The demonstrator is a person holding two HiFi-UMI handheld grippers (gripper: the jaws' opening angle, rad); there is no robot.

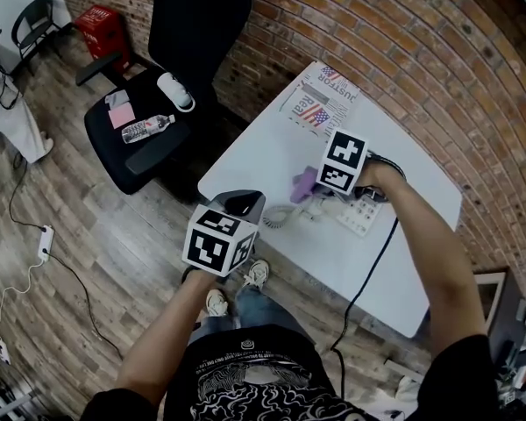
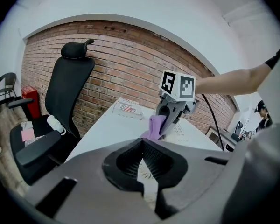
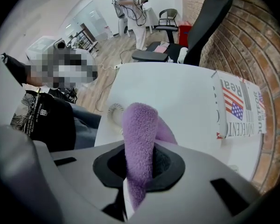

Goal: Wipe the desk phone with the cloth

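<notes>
Keypad and coiled white cord (image 1: 279,217) are most of what shows of the pale desk phone (image 1: 361,210); the right gripper (image 1: 314,191) hides the rest. It sits on the white table (image 1: 263,160) near the person's edge. That gripper's jaws clamp the fuzzy purple cloth (image 3: 139,143) just beside it. The left gripper (image 2: 141,146), jaws together and empty, hovers at the near edge. Bare tabletop runs to the flag-printed paper (image 1: 320,99).

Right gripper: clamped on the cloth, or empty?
Clamped: the right gripper has its jaws shut on the purple cloth, which sticks out bunched between them.
</notes>
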